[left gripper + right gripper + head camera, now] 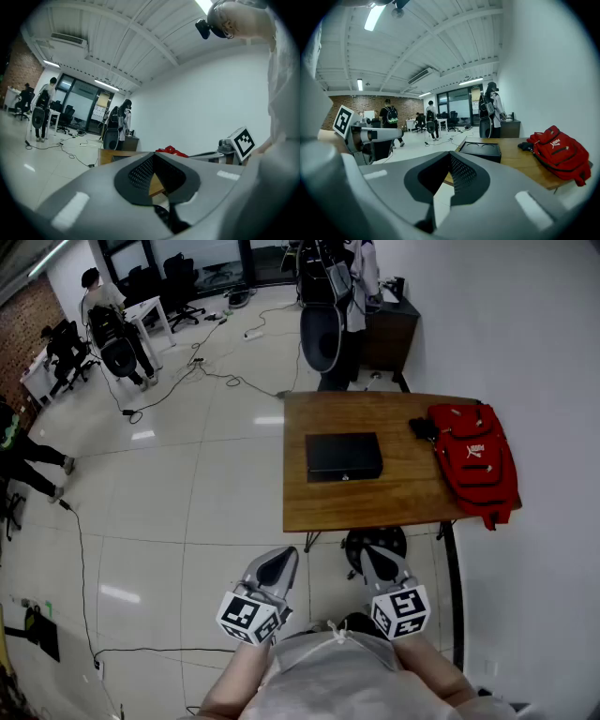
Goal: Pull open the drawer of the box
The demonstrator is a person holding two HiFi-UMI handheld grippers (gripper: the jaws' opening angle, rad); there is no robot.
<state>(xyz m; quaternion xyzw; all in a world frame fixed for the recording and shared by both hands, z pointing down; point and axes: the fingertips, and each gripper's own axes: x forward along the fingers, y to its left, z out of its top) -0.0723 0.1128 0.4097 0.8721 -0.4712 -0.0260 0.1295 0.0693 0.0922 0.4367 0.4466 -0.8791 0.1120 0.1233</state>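
Lying on the table [394,501] well ahead of both hand-held grippers, the black box [343,454] has its long axis crosswise to them. Its drawer [345,474] front faces them, closed. The left hand-held gripper [278,565] and right hand-held gripper [378,563] are held low at the person's body, side by side, tips aimed toward the table. Both have jaws together, nothing between. A red backpack [476,460] lies ahead-right of the right one.

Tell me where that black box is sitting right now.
In the head view, the black box lies flat near the middle of the wooden table, just left of the red backpack at the table's right end.
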